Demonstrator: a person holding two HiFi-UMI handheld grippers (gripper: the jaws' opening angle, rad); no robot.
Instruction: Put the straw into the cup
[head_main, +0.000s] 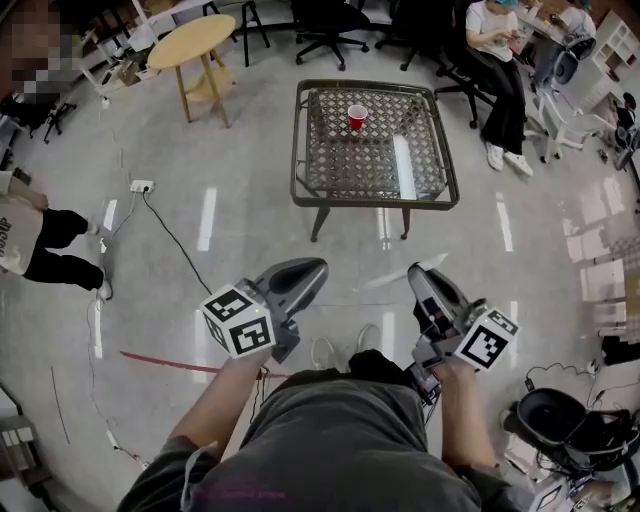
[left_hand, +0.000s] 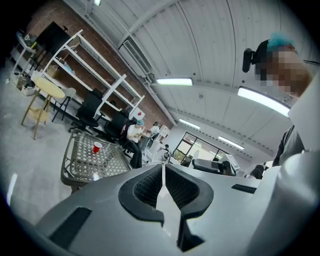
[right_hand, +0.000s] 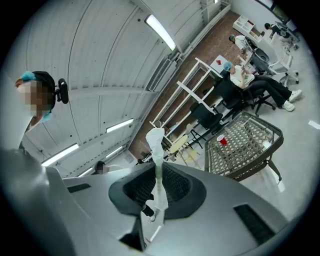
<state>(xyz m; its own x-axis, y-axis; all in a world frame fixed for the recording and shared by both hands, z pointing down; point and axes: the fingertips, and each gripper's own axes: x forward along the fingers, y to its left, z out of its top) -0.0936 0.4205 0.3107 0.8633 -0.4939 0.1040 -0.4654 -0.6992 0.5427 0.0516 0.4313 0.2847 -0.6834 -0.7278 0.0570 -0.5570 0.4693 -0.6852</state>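
A red cup (head_main: 357, 117) stands upright near the far edge of a dark wire-mesh table (head_main: 375, 203) some way ahead of me on the floor. Both gripper views also catch the cup (left_hand: 97, 147) (right_hand: 221, 140) on the table (left_hand: 70, 170) (right_hand: 260, 160), small and distant. My right gripper (head_main: 420, 272) is held close to my body and is shut on a white paper-wrapped straw (head_main: 395, 275). The straw (right_hand: 156, 145) sticks out past the right gripper's (right_hand: 157, 170) jaws. My left gripper (head_main: 318, 268) (left_hand: 162, 172) is beside it, jaws together with nothing in them.
A round wooden table (head_main: 190, 40) and office chairs (head_main: 325, 20) stand at the back. One person sits at the back right (head_main: 495, 60), another stands at the left (head_main: 30, 235). A power strip (head_main: 141, 186) and its cable lie on the floor.
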